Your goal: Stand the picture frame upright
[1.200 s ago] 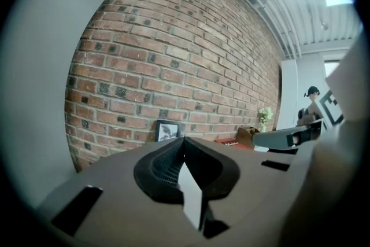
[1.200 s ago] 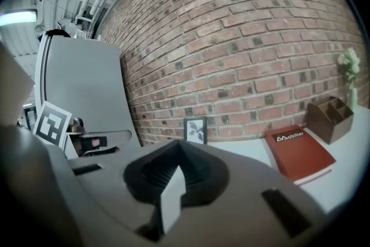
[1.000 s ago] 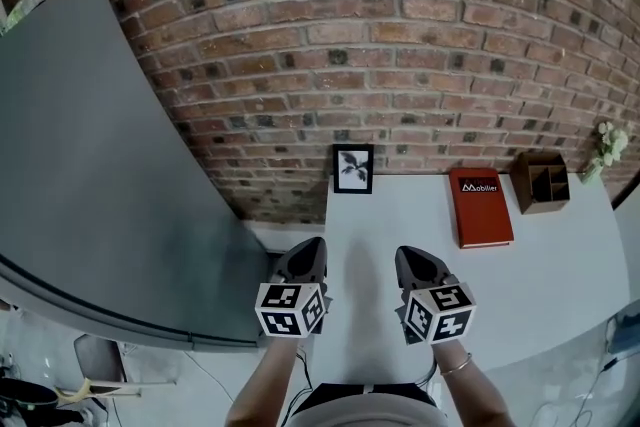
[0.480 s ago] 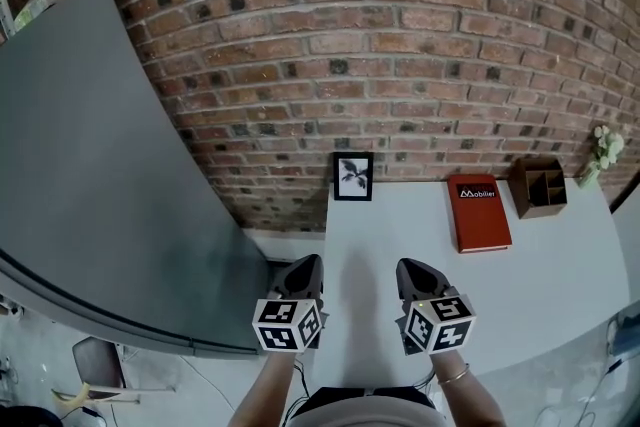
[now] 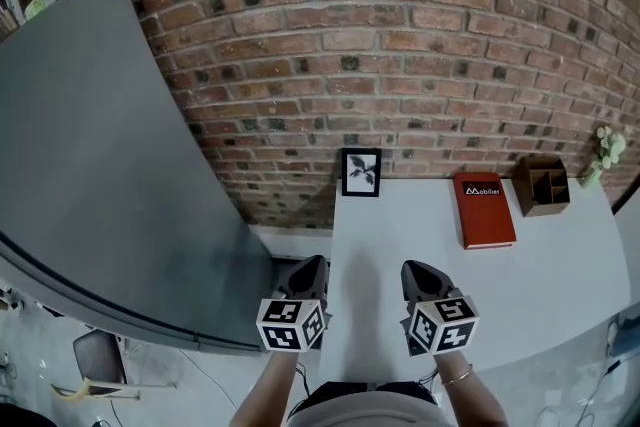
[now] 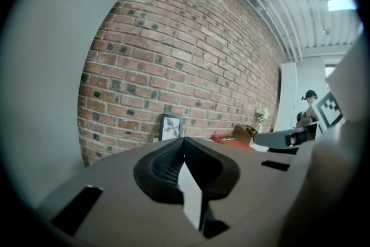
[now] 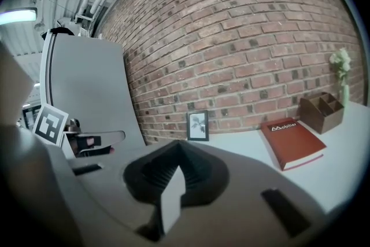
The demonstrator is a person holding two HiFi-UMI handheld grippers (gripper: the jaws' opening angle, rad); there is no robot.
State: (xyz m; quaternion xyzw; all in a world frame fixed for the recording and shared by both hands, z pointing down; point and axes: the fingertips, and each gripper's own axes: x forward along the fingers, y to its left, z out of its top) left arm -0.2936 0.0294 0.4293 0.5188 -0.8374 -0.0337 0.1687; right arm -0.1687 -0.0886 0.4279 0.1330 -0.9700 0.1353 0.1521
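Observation:
The small black picture frame [image 5: 361,172] with a leaf print stands upright against the brick wall at the back left of the white table [image 5: 400,245]. It also shows in the left gripper view as the frame [image 6: 170,127] and in the right gripper view as the frame [image 7: 198,125]. My left gripper [image 5: 310,265] hovers at the table's near left edge, shut and empty. The right gripper [image 5: 418,270] is beside it over the near part of the table, also shut with nothing held. Both point toward the wall, well short of the frame.
A red book [image 5: 485,209] lies flat right of the frame. Further right are a wooden desk organiser [image 5: 541,183] and a small vase of flowers [image 5: 603,153]. A large grey panel [image 5: 90,165] stands left of the table, and the brick wall [image 5: 400,45] closes the back.
The left gripper has drifted slightly back toward the table's near edge. The right gripper has barely moved. Both stay shut and the frame has not moved.

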